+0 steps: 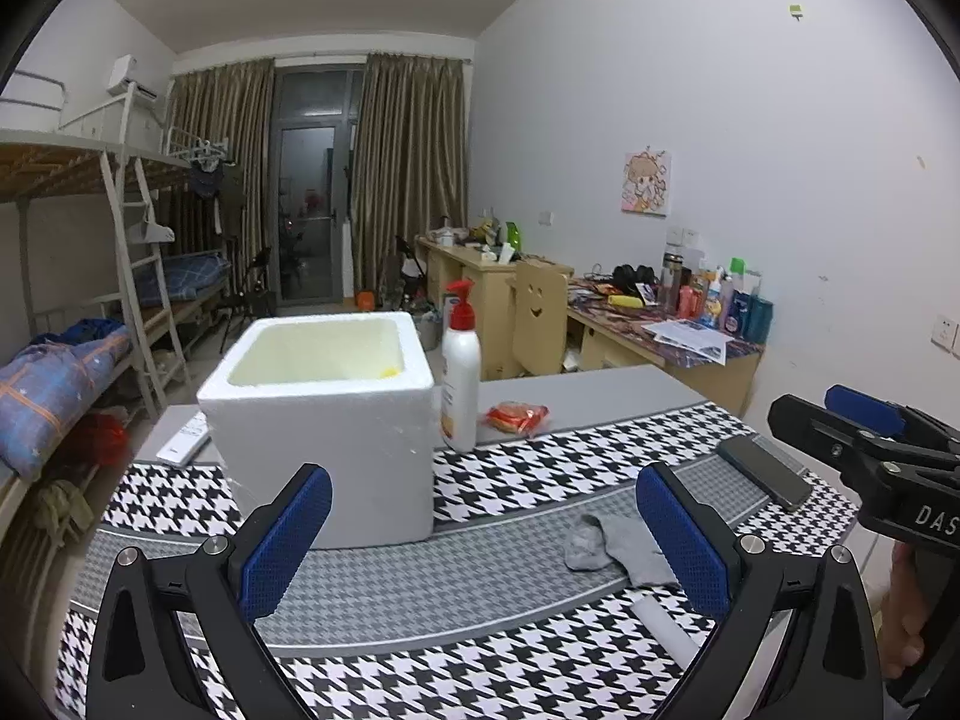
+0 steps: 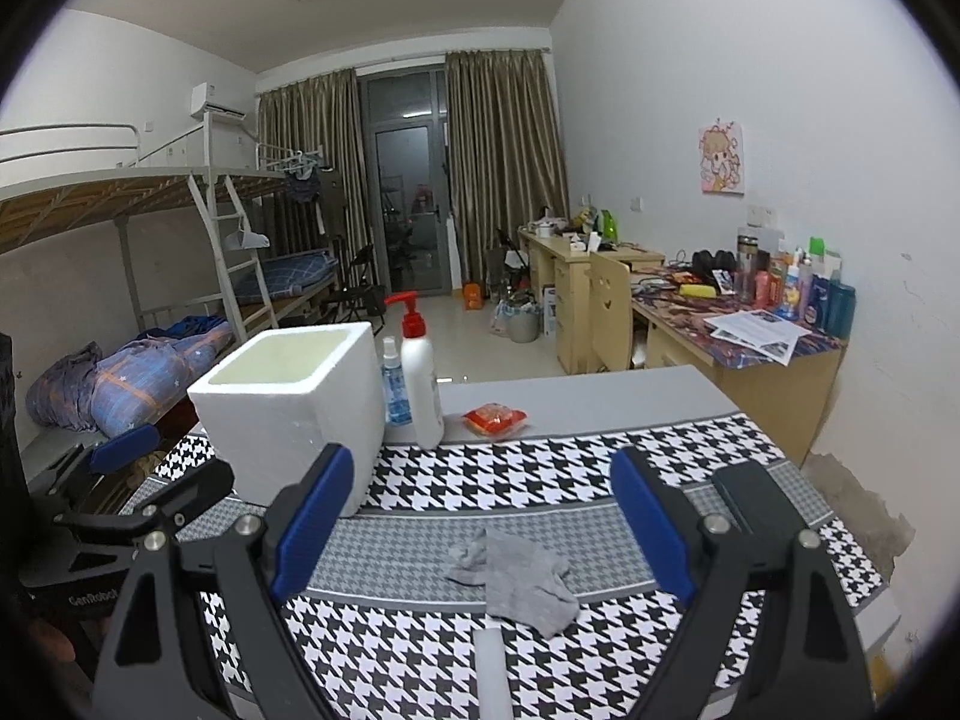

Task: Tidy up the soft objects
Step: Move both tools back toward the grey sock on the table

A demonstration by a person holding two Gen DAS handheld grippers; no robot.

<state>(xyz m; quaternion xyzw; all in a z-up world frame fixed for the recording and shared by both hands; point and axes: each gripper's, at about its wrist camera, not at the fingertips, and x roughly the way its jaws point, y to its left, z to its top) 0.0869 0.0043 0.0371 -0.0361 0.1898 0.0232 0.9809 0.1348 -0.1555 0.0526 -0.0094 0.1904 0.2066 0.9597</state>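
I hold my right gripper (image 2: 483,516) low over the table (image 2: 600,399), its blue pads (image 2: 315,516) spread wide with nothing between them but air. A crumpled grey sock (image 2: 516,576) lies on the black-and-white houndstooth cloth (image 2: 540,468) at the lower centre of the right wrist view, in line with the gap between the fingers yet clear of both pads. My left gripper (image 1: 483,534) also stands wide open and empty; in its view the sock (image 1: 618,546) sits at lower right, partly hidden behind the right-hand pad, so I cannot tell whether pad and sock touch.

A white foam box (image 2: 288,408), open at the top, stands left of centre on the cloth. Just to its right are a small blue spray bottle (image 2: 396,387) and a white pump bottle (image 2: 420,378) with a red head. A red snack packet (image 2: 495,419) lies on the bare grey tabletop beyond the cloth's far edge. A dark phone (image 2: 756,501) rests at the right of the cloth (half covered by my right finger). A white tube (image 2: 492,669) lies at the bottom edge, near the sock. Bunk beds (image 2: 150,222) fill the left background, desks (image 2: 774,354) line the right wall.
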